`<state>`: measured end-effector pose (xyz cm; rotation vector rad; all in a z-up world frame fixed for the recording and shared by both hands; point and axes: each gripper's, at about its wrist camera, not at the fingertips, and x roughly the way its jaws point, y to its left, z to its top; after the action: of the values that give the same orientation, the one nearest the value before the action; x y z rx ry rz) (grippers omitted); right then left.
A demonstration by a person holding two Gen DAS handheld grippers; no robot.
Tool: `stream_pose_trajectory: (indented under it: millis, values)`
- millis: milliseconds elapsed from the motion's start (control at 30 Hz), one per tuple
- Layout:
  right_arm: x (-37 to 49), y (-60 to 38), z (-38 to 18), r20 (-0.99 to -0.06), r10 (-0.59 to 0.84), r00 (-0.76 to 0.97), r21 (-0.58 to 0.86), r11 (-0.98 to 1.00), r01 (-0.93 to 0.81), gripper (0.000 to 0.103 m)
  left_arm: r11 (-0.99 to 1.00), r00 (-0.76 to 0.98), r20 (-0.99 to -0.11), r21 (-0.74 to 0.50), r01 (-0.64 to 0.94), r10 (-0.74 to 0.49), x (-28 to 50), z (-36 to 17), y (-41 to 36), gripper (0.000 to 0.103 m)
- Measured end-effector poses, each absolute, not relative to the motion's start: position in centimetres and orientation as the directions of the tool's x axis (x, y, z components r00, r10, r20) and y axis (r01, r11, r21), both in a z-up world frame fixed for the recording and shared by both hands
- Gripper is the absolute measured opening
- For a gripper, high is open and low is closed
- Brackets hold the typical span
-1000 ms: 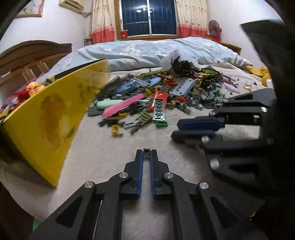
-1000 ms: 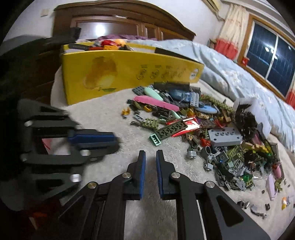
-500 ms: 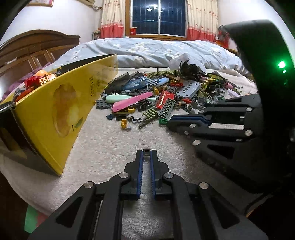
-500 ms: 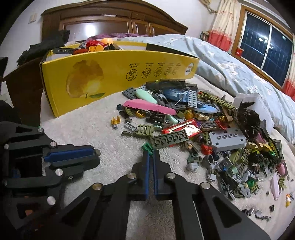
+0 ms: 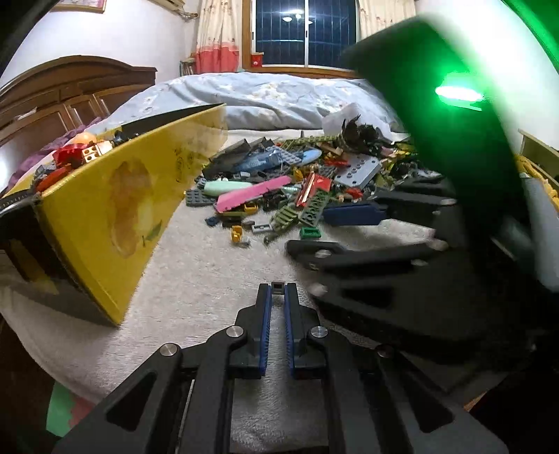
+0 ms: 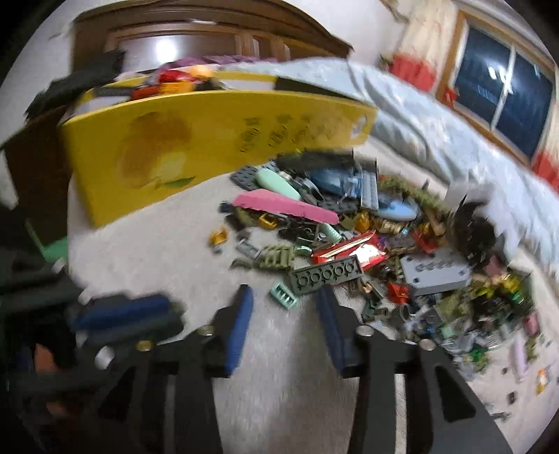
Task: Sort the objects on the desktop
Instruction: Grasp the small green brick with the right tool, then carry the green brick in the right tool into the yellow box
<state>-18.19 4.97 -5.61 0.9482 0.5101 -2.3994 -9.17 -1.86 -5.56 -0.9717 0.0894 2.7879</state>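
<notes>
yellow box (image 6: 216, 139) symbols blurred, no legible text

A home bedroom. A bed with a pale blue quilt (image 5: 265, 97) fills the room, backed by a dark wooden headboard (image 5: 70, 87), a night-dark window (image 5: 304, 31) and red-hemmed curtains (image 5: 216, 35). Toy bricks (image 5: 297, 181) litter the bedspread (image 5: 209, 272).

The left wrist view looks low along its own black claw (image 5: 277, 297) across a cream towel-covered bed (image 5: 195, 279) toward a dark window (image 5: 304, 31), with the yellow cardboard box (image 5: 115, 209) close on its left. The right wrist view sits just above the same bed, facing a brown wooden headboard (image 6: 209, 31). Both share the box (image 6: 209, 139) and the heap of mixed plastic building bricks (image 5: 297, 181) (image 6: 349, 244); each also catches the other claw at its side.
</notes>
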Motion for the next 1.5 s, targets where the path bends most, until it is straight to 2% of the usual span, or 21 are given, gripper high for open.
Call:
stream_pose_trajectory:
  millis: [33,100,133,167,500,633,1033,1200,1367,1500]
  values:
    - [-18.6,5.1,-5.7,-0.716,-0.321,-0.619,-0.127,-0.813,0.568,0.041,-0.980,-0.773,-0.615,0.002,-0.197,0.154,-9.0,-5.5,-1.9,0.007]
    - [-18.3,5.3,-5.7,-0.704,-0.319,-0.634,-0.130,-0.820,0.557,0.033,-0.981,-0.779,-0.611,0.021,-0.192,0.139,-8.9,-5.5,-2.1,0.007]
    - [-18.0,5.4,-5.8,-0.697,-0.319,-0.642,-0.136,-0.821,0.555,0.022,-0.982,-0.776,-0.616,0.022,-0.190,0.137,-9.0,-5.6,-2.2,0.007]
    - [-17.6,5.3,-5.8,-0.691,-0.322,-0.647,-0.143,-0.816,0.560,0.016,-0.982,-0.769,-0.625,0.017,-0.187,0.136,-9.1,-5.8,-2.5,0.008]
    - [-15.7,6.8,-5.2,-0.683,-0.344,-0.644,-0.122,-0.815,0.566,0.016,-0.982,-0.754,-0.638,-0.015,-0.187,0.153,-9.5,-5.7,-3.1,0.008]
    - [-14.1,7.3,-5.4,-0.678,-0.321,-0.661,-0.164,-0.810,0.562,0.016,-0.981,-0.748,-0.640,-0.046,-0.190,0.175,-9.4,-5.7,-3.1,0.008]
    - [-14.3,7.1,-6.9,-0.651,-0.289,-0.702,-0.121,-0.873,0.472,0.022,-0.983,-0.778,-0.618,0.044,-0.177,0.113,-10.0,-6.8,-1.7,0.009]
    - [-14.2,7.2,-6.7,-0.639,-0.301,-0.708,-0.102,-0.879,0.465,0.016,-0.984,-0.773,-0.618,0.000,-0.179,0.141,-10.2,-6.4,-2.3,0.008]
    - [-13.4,7.6,-5.6,-0.596,-0.352,-0.722,-0.072,-0.871,0.485,0.016,-0.981,-0.804,-0.567,-0.044,-0.187,0.178,-9.1,-4.9,-3.2,0.008]
    - [-12.8,7.7,-4.2,-0.566,-0.350,-0.746,-0.084,-0.876,0.475,0.016,-0.983,-0.854,-0.490,-0.050,-0.176,0.177,-8.0,-3.3,-4.4,0.008]
